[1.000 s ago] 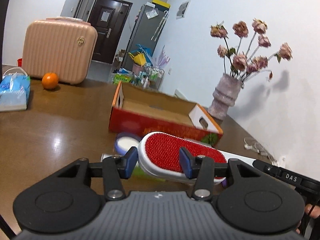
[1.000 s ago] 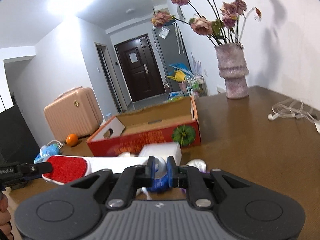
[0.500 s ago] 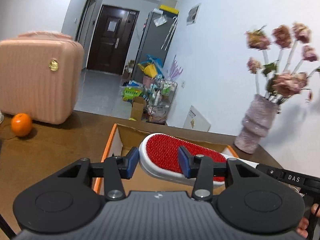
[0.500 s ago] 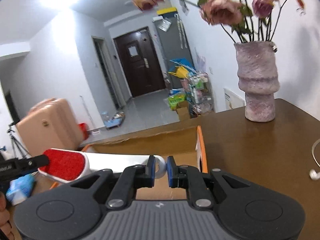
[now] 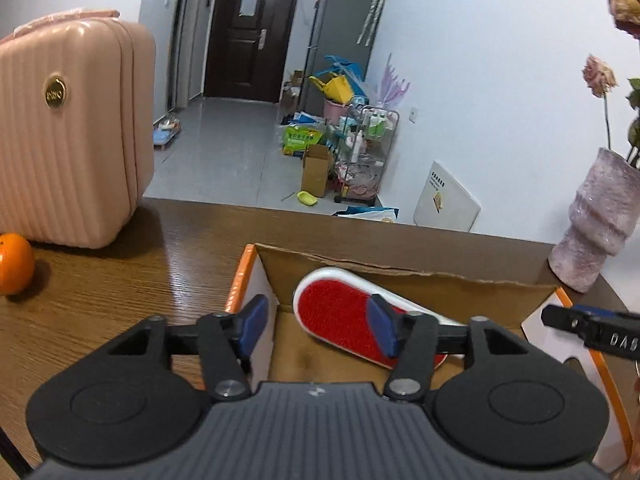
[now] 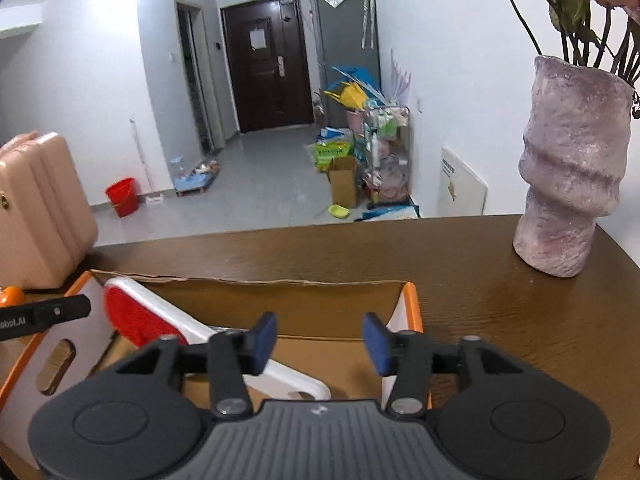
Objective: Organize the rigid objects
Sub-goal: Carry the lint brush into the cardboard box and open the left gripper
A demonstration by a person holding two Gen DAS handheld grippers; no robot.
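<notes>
Now both grippers, left (image 5: 316, 326) and right (image 6: 320, 338), gape empty above the orange-rimmed cardboard box (image 5: 400, 276), red-faced white plastic lint brush (image 5: 340, 316) lying inside, apparently stowed.

Even, cool indoor light fills both my views, bright on the white walls. The glossy brown wooden table (image 5: 120, 280) throws back a pale glare streak beside the ribbed pink hard-shell suitcase (image 5: 68, 132). The round orange fruit (image 5: 14, 263) casts a soft shadow. Fisheye bending curves my picture edges and darkens the corners. The distant clutter looks slightly soft
</notes>
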